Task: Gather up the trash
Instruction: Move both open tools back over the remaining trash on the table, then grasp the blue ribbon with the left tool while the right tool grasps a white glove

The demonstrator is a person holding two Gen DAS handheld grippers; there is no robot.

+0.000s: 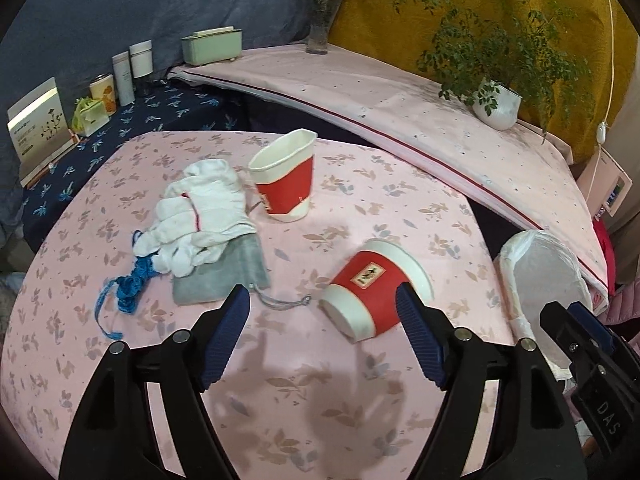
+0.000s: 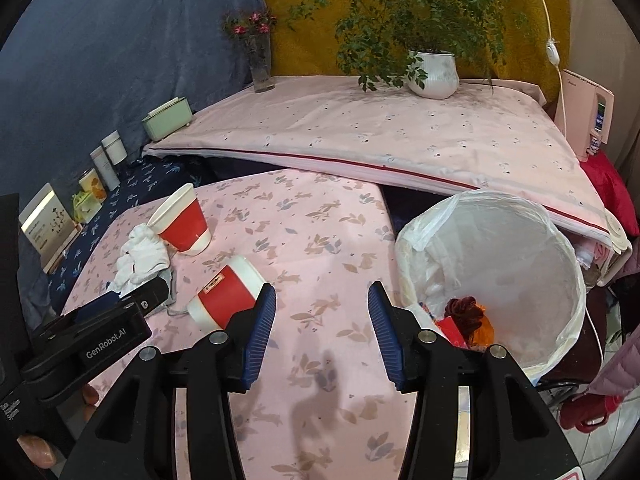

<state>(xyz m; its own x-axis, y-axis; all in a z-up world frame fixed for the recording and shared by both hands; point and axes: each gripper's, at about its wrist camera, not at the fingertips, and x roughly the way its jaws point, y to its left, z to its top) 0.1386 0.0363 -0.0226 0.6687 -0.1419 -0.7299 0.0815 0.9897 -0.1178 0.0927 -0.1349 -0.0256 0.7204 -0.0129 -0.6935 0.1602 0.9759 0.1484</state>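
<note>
A red-and-white paper cup [image 1: 372, 292] [image 2: 224, 296] lies on its side on the pink flowered tablecloth [image 1: 280, 392]. My left gripper [image 1: 322, 300] stands open just in front of the cup, whose side is close to the right finger [image 1: 420, 332], while the left finger is well clear. A second, dented cup [image 1: 284, 176] [image 2: 182, 224] stands farther back beside crumpled white cloth [image 1: 204, 208]. My right gripper [image 2: 321, 292] is open over bare tablecloth, nothing between its fingers. A bin lined with a white bag [image 2: 492, 240] [image 1: 540, 272] stands off the table's right edge, with red and orange scraps inside.
A grey pouch [image 1: 224, 272] and blue string [image 1: 128, 284] lie by the white cloth. Behind the table a raised pink-covered surface [image 2: 360, 132] carries a potted plant [image 2: 434, 72] and a flower vase [image 2: 260, 60]. Bottles, a green box [image 1: 212, 46] and cards line the back left.
</note>
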